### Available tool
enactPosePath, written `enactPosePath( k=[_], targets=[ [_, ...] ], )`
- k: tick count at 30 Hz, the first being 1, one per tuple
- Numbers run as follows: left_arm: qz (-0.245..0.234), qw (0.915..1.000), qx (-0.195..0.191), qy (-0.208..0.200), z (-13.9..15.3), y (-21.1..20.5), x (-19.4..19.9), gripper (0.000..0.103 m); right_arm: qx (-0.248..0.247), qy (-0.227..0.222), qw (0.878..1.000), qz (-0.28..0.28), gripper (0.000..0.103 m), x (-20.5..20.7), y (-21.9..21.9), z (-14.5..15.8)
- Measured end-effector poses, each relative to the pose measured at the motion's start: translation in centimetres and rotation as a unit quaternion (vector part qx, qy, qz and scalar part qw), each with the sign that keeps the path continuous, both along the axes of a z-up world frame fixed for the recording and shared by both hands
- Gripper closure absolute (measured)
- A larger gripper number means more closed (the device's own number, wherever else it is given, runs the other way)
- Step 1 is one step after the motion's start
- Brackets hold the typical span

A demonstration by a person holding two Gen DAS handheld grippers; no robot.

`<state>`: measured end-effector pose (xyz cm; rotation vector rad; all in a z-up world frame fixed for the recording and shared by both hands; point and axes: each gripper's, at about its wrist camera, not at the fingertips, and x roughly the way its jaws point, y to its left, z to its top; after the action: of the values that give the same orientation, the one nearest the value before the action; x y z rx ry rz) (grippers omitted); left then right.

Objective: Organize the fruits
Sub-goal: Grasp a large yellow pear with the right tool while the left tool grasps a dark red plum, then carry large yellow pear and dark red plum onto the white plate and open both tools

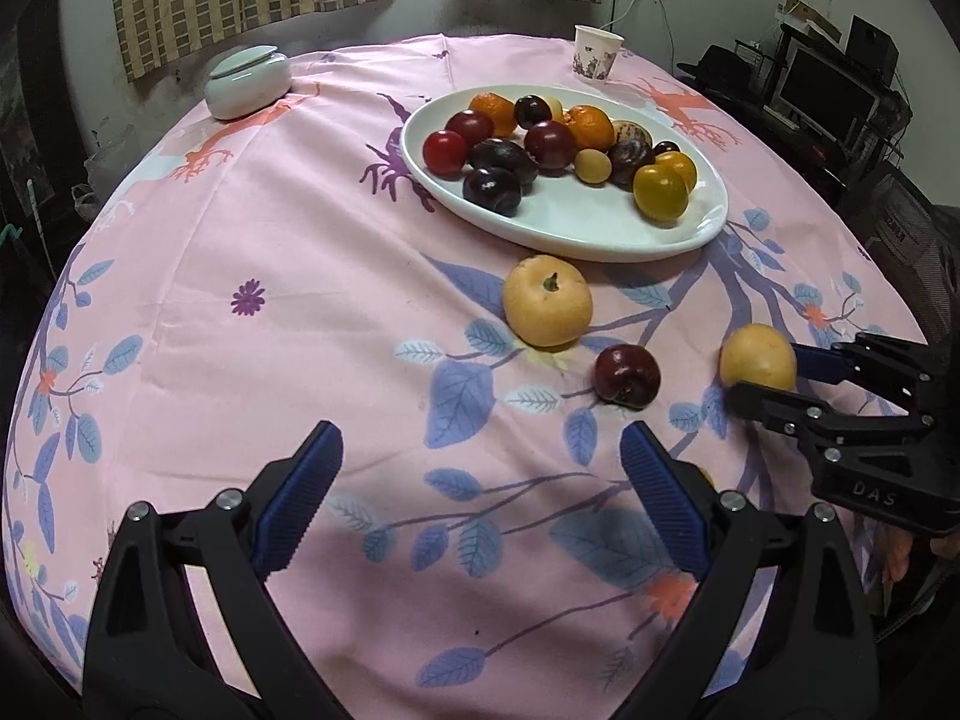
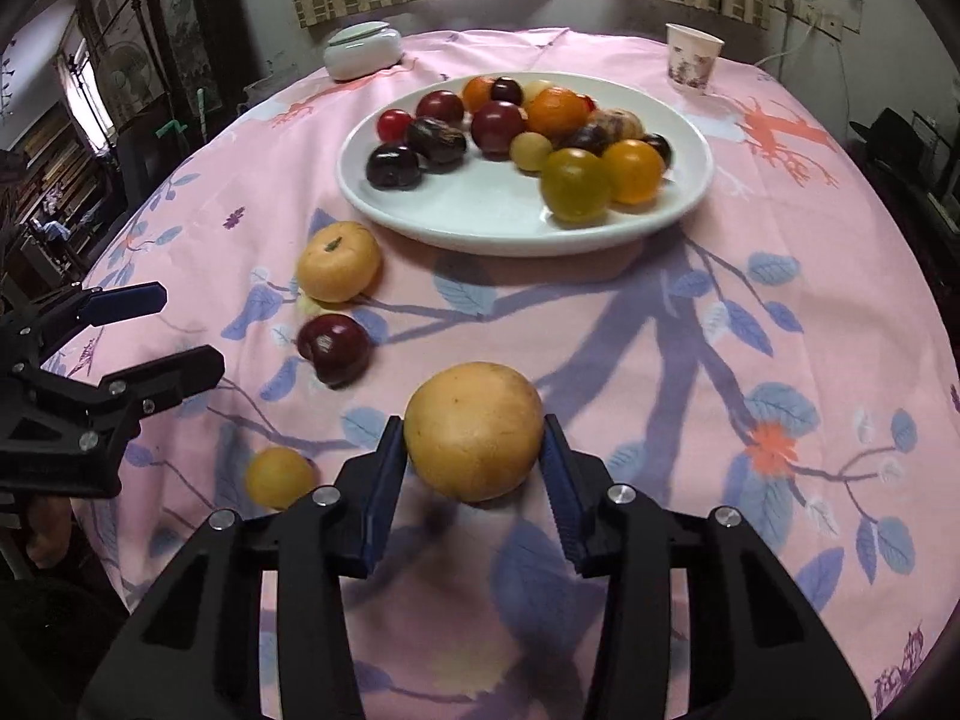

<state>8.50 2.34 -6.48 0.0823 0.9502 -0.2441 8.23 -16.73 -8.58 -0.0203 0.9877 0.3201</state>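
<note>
A white oval plate (image 1: 600, 228) (image 2: 480, 210) holds several fruits: plums, oranges and yellow ones. On the pink cloth in front of it lie a yellow apple (image 1: 547, 300) (image 2: 339, 262), a dark red plum (image 1: 627, 375) (image 2: 334, 348) and a small yellow fruit (image 2: 279, 476). My right gripper (image 2: 474, 450) (image 1: 762, 369) is shut on a large yellow fruit (image 2: 474, 429) (image 1: 759, 357), just above the cloth. My left gripper (image 1: 480, 480) (image 2: 192, 330) is open and empty, near the front left of the loose fruits.
A pale lidded jar (image 1: 247, 82) (image 2: 363, 51) stands at the back left of the round table, a paper cup (image 1: 595, 54) (image 2: 691, 60) at the back right. Shelves and a monitor (image 1: 828, 90) stand beyond the table's right edge.
</note>
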Motion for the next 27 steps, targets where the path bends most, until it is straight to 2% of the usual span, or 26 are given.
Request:
enactPosePath(
  k=[3,8,9,10,11,12,15,17,27],
  targets=[
    [-0.012,0.9999,-0.002,0.009,-0.4,-1.7,0.7,0.008,0.008,0.008,1.000,-0.027,0.058,-0.9,-2.4,-0.5],
    [-0.023,0.9996,-0.005,0.018,-1.0,-4.2,1.6,0.010,0.035,0.003,0.999,-0.040,0.058,-1.8,-4.6,-0.1],
    [-0.022,0.9995,-0.007,0.022,-1.2,-4.5,1.9,0.019,0.039,0.003,0.998,-0.040,0.058,-1.8,-4.8,-0.1],
    [-0.022,0.9992,-0.009,0.032,-1.5,-4.8,2.2,0.037,0.044,0.003,0.998,-0.040,0.058,-1.8,-5.0,-0.1],
    [-0.023,0.9987,-0.011,0.044,-1.9,-5.0,2.5,0.048,0.047,0.004,0.998,-0.039,0.058,-1.9,-5.1,0.0],
    [-0.029,0.9979,-0.021,0.055,-2.2,-5.3,2.8,0.053,0.049,0.004,0.998,-0.039,0.058,-1.8,-5.1,0.0],
    [-0.030,0.9986,-0.007,0.042,-2.2,-5.9,2.7,0.054,0.056,0.004,0.998,-0.037,0.058,-1.9,-5.0,0.1],
    [-0.038,0.9984,-0.017,0.039,-2.0,-6.0,2.4,0.070,0.060,0.005,0.998,-0.035,0.058,-1.9,-4.8,0.2],
    [-0.049,0.9986,-0.022,-0.002,0.1,-4.8,0.3,0.070,0.054,-0.001,0.998,-0.028,0.058,-1.8,-3.1,1.2]
  ],
)
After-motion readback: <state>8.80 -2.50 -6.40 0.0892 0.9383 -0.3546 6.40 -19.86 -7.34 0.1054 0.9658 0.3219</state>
